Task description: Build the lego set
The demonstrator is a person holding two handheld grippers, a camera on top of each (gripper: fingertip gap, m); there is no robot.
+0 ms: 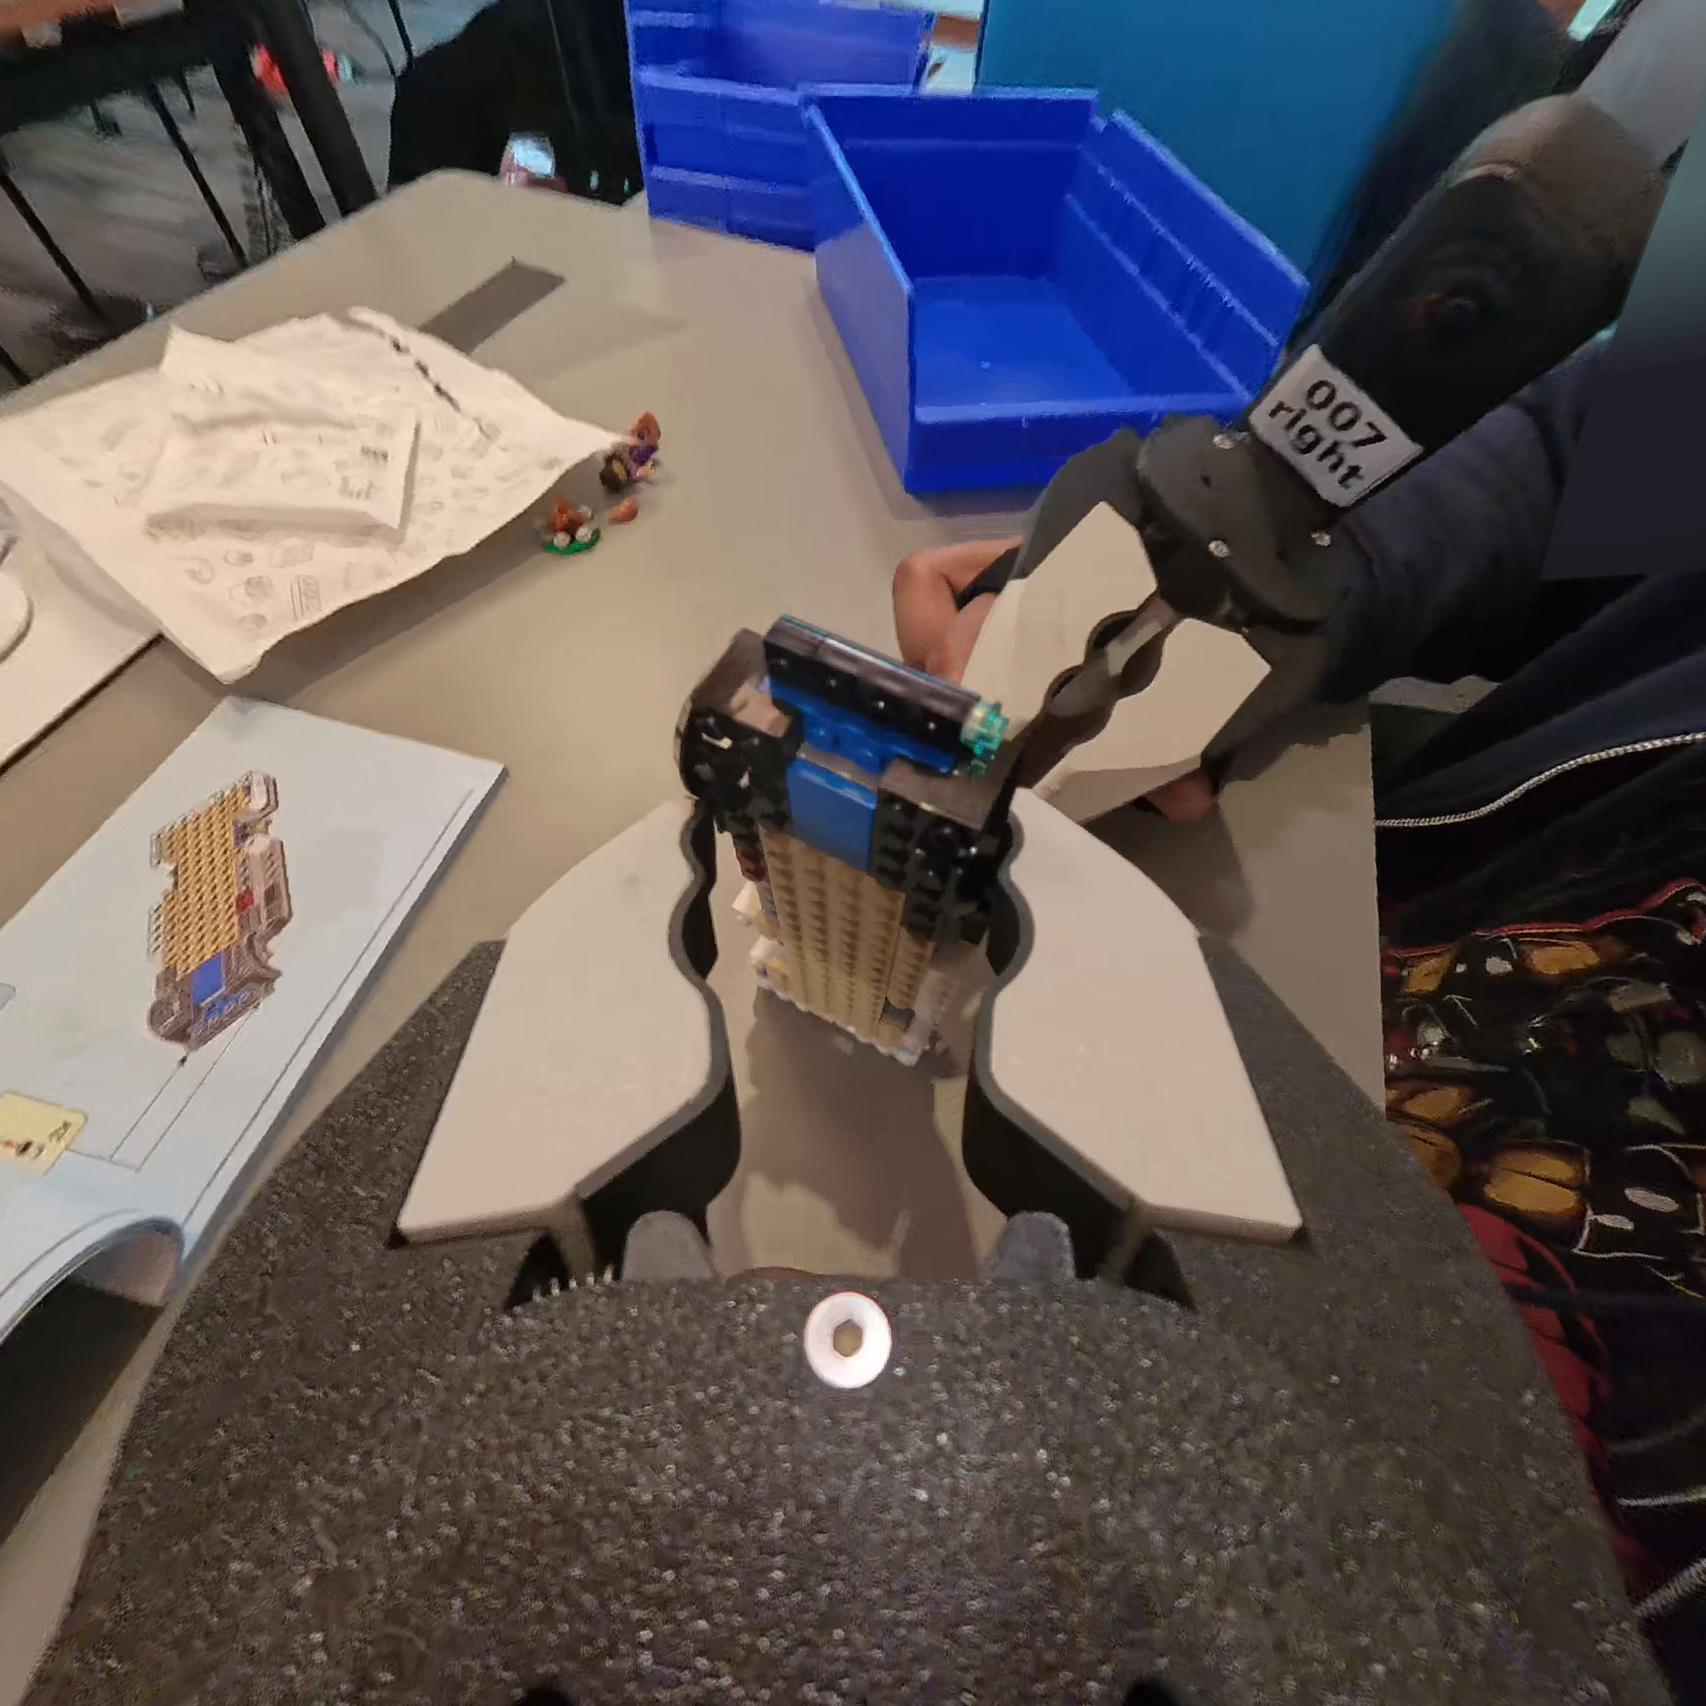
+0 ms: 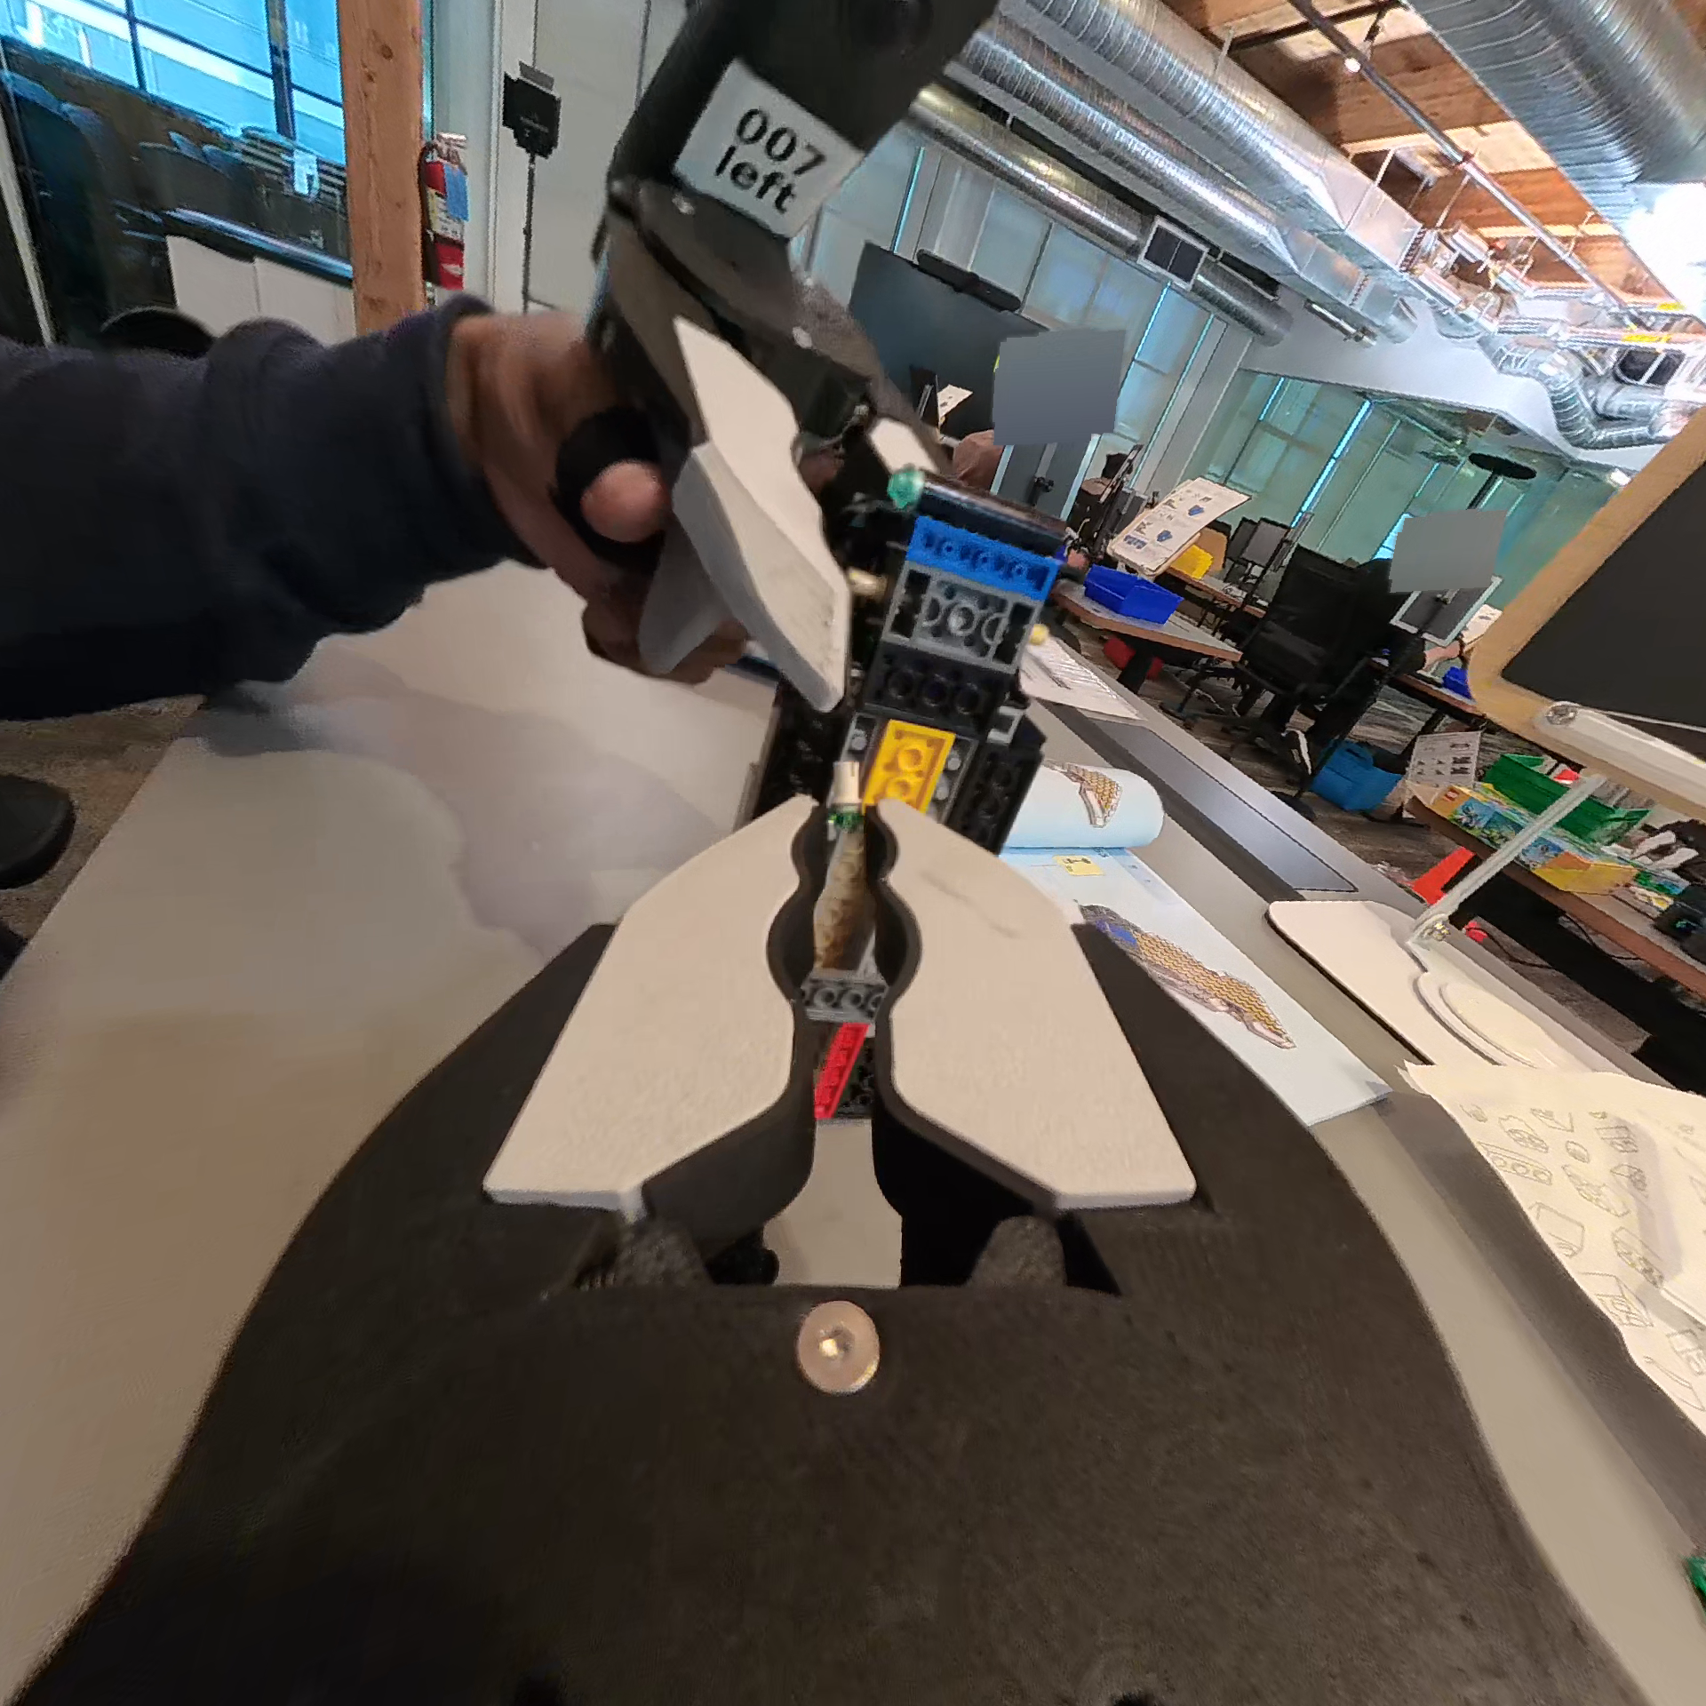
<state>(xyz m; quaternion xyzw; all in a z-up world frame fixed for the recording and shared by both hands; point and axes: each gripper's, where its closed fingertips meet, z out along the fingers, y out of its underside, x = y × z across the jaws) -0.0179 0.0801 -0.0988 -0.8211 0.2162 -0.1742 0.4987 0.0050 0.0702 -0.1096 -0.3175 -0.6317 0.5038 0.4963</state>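
A brick model [image 1: 831, 923] with a tan studded face, black sides and a blue top is held above the grey table [image 1: 591, 646]. My left gripper [image 1: 849, 812] is closed around it, and the wide black upper part sits against both pads. My right gripper [image 2: 846, 808] is shut on a thin tan edge of the same model [image 2: 951, 628], whose underside shows grey, blue and yellow bricks. The right gripper also shows in the left wrist view [image 1: 1052, 729], at the model's right top corner. The left gripper's white finger [image 2: 766, 554] lies on the model's left side.
An open blue bin [image 1: 1043, 305] stands at the back, with more blue bins behind it. A pale blue instruction booklet [image 1: 185, 923] and white printed sheets [image 1: 277, 462] lie on the left. Small brick figures [image 1: 628, 462] stand near the sheets. A white lamp base [image 2: 1366, 960] is at the right. My left and right fingertips are right by each other.
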